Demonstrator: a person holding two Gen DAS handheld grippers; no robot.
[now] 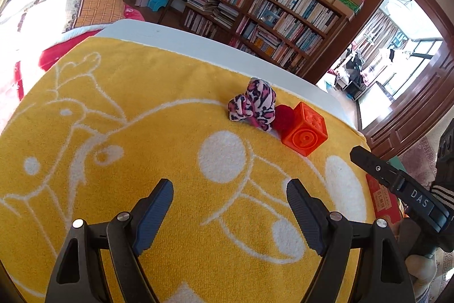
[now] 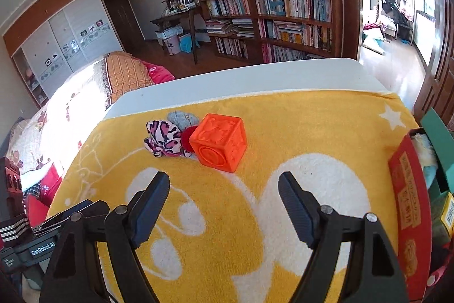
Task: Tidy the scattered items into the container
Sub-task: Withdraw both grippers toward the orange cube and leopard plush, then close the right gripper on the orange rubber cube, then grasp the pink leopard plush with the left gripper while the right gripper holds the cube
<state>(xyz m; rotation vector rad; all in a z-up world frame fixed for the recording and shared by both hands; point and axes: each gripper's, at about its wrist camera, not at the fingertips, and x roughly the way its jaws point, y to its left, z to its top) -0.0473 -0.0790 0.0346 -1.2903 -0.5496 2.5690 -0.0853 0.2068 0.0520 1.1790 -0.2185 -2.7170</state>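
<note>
On the yellow towel [image 2: 298, 115], an orange cube [image 2: 219, 144] is set, a pink patterned cloth [image 2: 163, 137] touching beside it. Left gripper [image 1: 229, 209] and right gripper [image 2: 224, 202] are held wide open above the towel, empty.

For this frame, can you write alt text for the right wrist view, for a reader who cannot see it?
Open right gripper fingers hover empty over a yellow towel on a white table. Ahead sit an orange embossed cube, a red pom-pom, a pink leopard-print cloth toy and a grey knitted item. A red box stands at the right edge.
</note>
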